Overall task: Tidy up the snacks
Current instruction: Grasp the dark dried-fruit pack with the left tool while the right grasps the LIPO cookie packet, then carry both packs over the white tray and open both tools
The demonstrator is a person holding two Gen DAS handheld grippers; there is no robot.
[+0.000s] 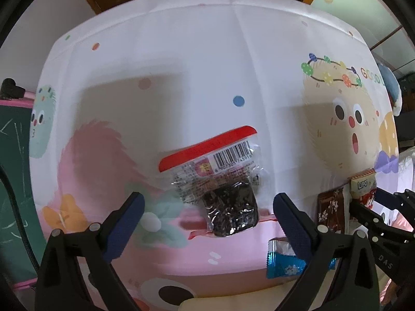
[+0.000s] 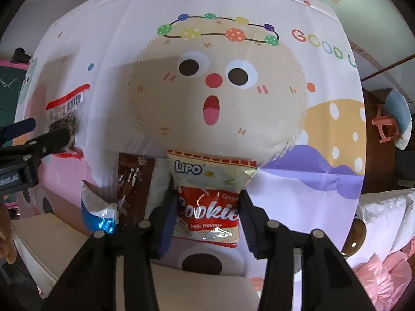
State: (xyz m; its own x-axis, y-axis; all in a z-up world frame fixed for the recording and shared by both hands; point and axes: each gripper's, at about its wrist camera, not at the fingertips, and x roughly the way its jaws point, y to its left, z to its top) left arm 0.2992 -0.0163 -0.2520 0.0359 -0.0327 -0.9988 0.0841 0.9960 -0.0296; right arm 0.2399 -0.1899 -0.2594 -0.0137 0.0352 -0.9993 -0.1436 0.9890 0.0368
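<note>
Right wrist view: your right gripper (image 2: 207,207) pinches the slick cookie packet (image 2: 211,197); it may slip. Left gripper (image 1: 208,204) gapes empty.

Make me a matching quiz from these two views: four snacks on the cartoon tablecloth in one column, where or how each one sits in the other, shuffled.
1. Lipo cookie packet
2. red-edged packet with barcode
3. blue-ended wrapper
4. brown packet

A. ahead of the open left tool
B. between the blue-ended wrapper and the cookies
C. in the right tool
D. leftmost of the row of three

Pairs: 1-C, 2-A, 3-D, 4-B
</note>
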